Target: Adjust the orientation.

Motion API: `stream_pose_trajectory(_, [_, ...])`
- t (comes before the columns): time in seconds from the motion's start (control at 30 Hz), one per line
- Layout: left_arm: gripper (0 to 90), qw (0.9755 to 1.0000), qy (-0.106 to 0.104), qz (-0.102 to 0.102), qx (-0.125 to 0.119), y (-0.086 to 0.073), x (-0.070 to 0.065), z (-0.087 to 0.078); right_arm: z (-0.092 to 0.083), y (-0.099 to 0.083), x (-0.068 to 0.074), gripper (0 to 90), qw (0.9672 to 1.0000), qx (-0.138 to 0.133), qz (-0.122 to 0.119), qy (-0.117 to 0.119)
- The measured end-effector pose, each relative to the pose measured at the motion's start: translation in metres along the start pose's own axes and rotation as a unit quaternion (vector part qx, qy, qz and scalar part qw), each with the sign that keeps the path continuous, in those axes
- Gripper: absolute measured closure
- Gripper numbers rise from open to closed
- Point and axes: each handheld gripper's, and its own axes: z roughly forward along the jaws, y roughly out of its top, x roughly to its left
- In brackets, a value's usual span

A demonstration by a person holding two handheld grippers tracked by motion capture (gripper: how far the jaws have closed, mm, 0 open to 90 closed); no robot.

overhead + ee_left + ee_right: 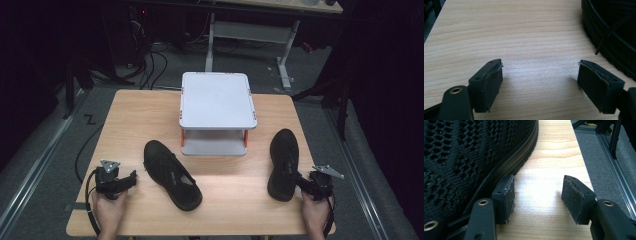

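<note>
Two black mesh shoes lie on the wooden table. The left shoe rests slantwise in front of the rack, and its edge fills the upper right of the left gripper view. The right shoe lies near the table's right side, and its mesh looms at the left of the right gripper view. My left gripper stands open over bare wood, a little left of the left shoe. My right gripper is open too, its left jaw close beside the right shoe's sole.
A white two-level rack with orange legs stands at the table's back middle. Cables and a desk frame are on the floor beyond. The table's right edge drops to grey floor with a metal rail.
</note>
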Motion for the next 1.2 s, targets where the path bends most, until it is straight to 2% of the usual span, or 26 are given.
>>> stream_pose_trajectory(0.4, [21.3,1.0,0.003,-0.001,-0.001,0.0,-0.001,0.001,0.0,0.0,0.0,43.4,1.0,0.0,0.001,0.001])
stream_pose_trajectory(0.67, [19.8,1.0,-0.002,0.004,0.005,0.0,-0.003,0.003,0.0,0.0,-0.002,43.4,1.0,-0.001,0.004,0.006])
stream_pose_trajectory(0.73, [24.2,1.0,0.001,0.003,0.006,0.001,-0.003,0.002,0.0,0.0,-0.001,43.4,1.0,-0.001,0.004,0.006])
stream_pose_trajectory(0.8, [24.4,0.9999,0.001,-0.009,0.014,0.004,-0.003,0.0,0.0,0.0,-0.001,43.3,1.0,-0.001,0.003,0.005])
stream_pose_trajectory(0.9, [25.1,0.9991,-0.015,-0.04,0.002,0.011,-0.008,-0.014,0.0,0.0,-0.001,43.3,1.0,0.0,0.004,0.003])
stream_pose_trajectory(0.97, [24.7,0.999,-0.013,-0.044,0.003,0.012,-0.01,-0.018,0.0,0.0,-0.001,43.2,1.0,0.0,0.004,0.003])
stream_pose_trajectory(1.0, [24.7,0.9986,-0.006,-0.052,0.003,0.014,-0.011,-0.022,0.0,0.0,0.0,43.0,1.0,0.001,0.003,0.002])
stream_pose_trajectory(1.07, [22.0,0.9972,-0.011,-0.074,-0.001,0.016,-0.013,-0.031,0.0,0.0,-0.001,42.8,1.0,0.0,0.001,0.001])
stream_pose_trajectory(1.2, [21.3,0.9969,-0.02,-0.076,-0.002,0.015,-0.025,-0.051,0.0,0.0,-0.001,42.7,1.0,0.0,0.002,0.001])
